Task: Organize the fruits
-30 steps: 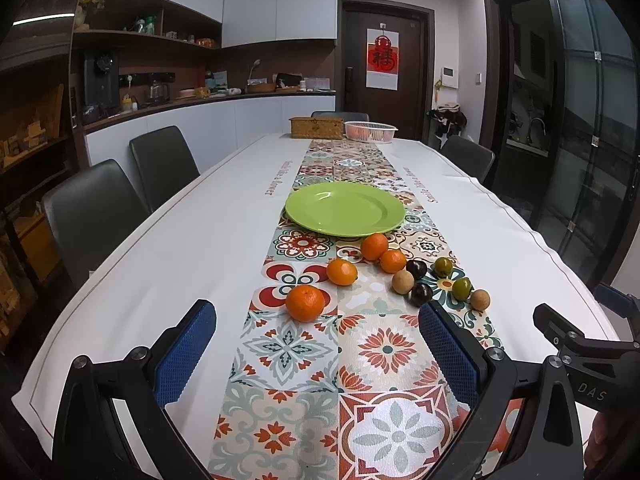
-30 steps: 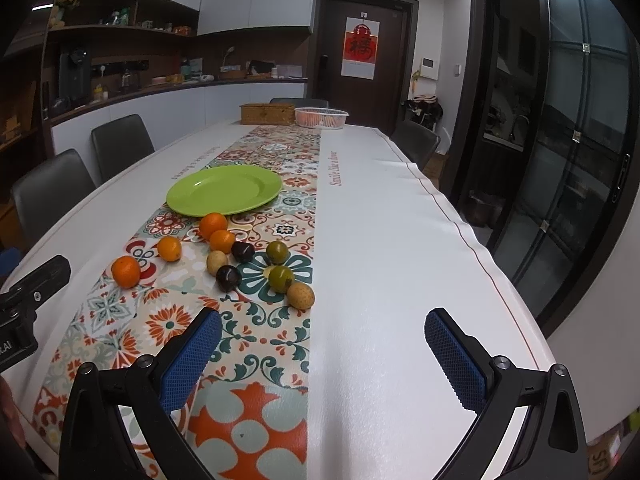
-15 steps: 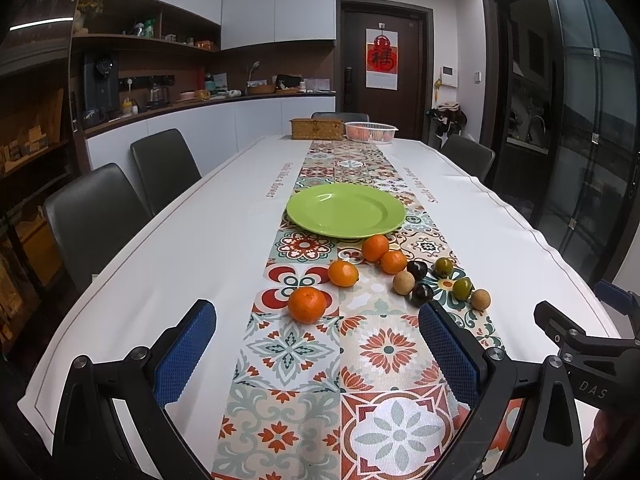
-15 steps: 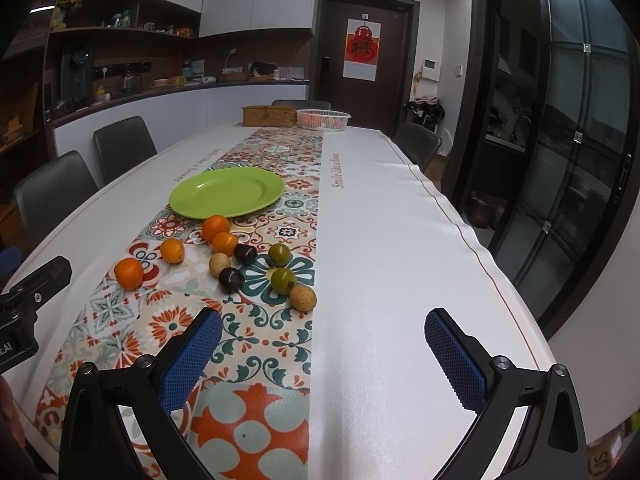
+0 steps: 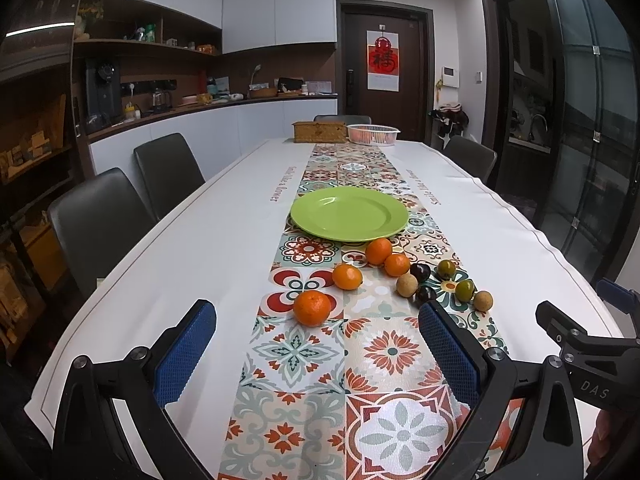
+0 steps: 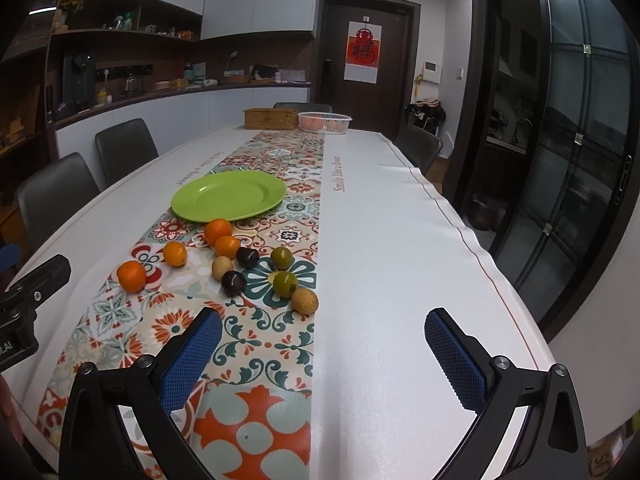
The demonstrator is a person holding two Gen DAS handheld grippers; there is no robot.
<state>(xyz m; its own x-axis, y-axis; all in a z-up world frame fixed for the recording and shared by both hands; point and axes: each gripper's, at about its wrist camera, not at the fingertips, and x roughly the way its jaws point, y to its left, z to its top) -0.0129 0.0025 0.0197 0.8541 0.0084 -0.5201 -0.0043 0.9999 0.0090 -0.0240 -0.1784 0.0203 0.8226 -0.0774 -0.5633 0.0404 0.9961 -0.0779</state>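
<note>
Both grippers have barely shifted over the last second, and the fruit lies just where it lay. From where I stand, the left gripper hovers low over the near end of the patterned runner with its blue pads spread wide and nothing between them. The right gripper hangs beside it, partly over the white tablecloth, likewise released and empty.

Beyond the left gripper sits the nearest orange, lined up between its pads but well clear of them. I count four oranges in all: that one, a second a little farther on, and a touching pair close to the plate. To their right lie two dark plums, two green fruits and two small tan round fruits, making ten pieces, all loose on the runner.

Farther out, the green plate rests on the runner with nothing on it. At the far end of the table stand a woven box, lid down, and a white basket holding something pale orange that I cannot make out. Dark chairs line the table's sides.
</note>
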